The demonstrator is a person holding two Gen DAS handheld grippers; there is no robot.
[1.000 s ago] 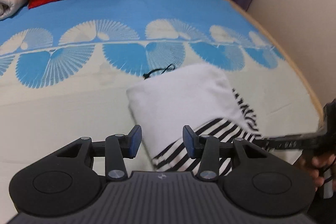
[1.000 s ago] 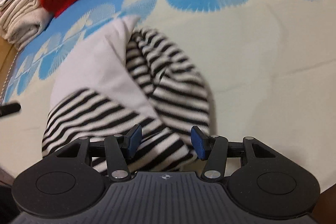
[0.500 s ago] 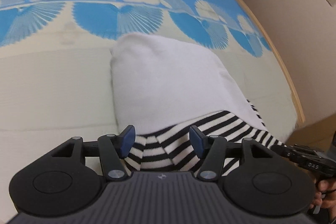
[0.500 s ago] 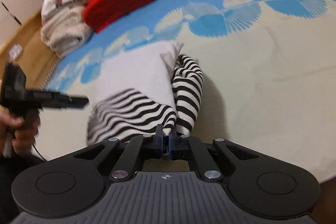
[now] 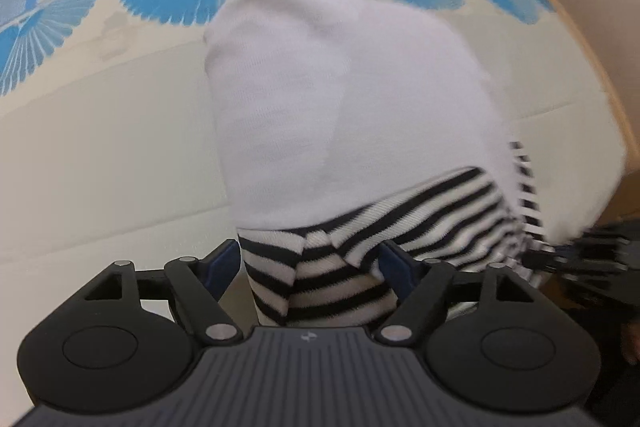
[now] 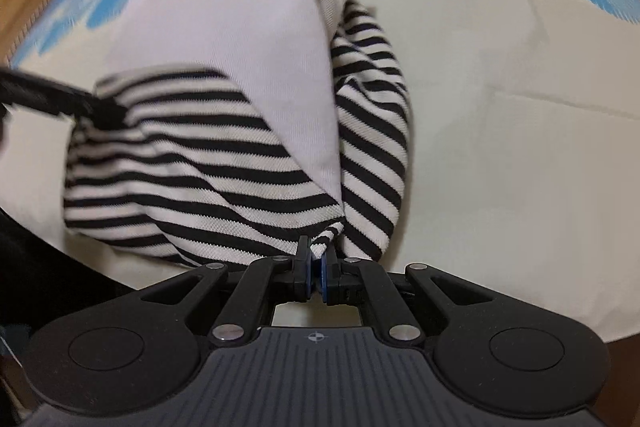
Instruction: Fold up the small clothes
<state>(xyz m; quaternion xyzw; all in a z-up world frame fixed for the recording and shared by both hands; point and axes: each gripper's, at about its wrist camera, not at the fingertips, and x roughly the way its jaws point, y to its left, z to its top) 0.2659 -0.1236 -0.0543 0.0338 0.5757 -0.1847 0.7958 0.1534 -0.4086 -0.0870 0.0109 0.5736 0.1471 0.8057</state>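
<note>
Pinching a striped corner of the garment [image 6: 224, 155] just ahead of its closed jaws, the right hand-held gripper [image 6: 316, 273] waits while the left hand-held gripper [image 5: 312, 261], just widened, straddles the near striped edge on the bed [image 5: 100, 155]; folding looks half done.

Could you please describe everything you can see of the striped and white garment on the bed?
The garment is small, in soft knit: a plain white body with black-and-white striped parts. It lies partly folded and bunched on the cream-and-blue bedspread. The right gripper is shut on a striped corner at its near edge. The left gripper straddles the other striped end; its jaws have just been opening, pads not pressing.
</note>
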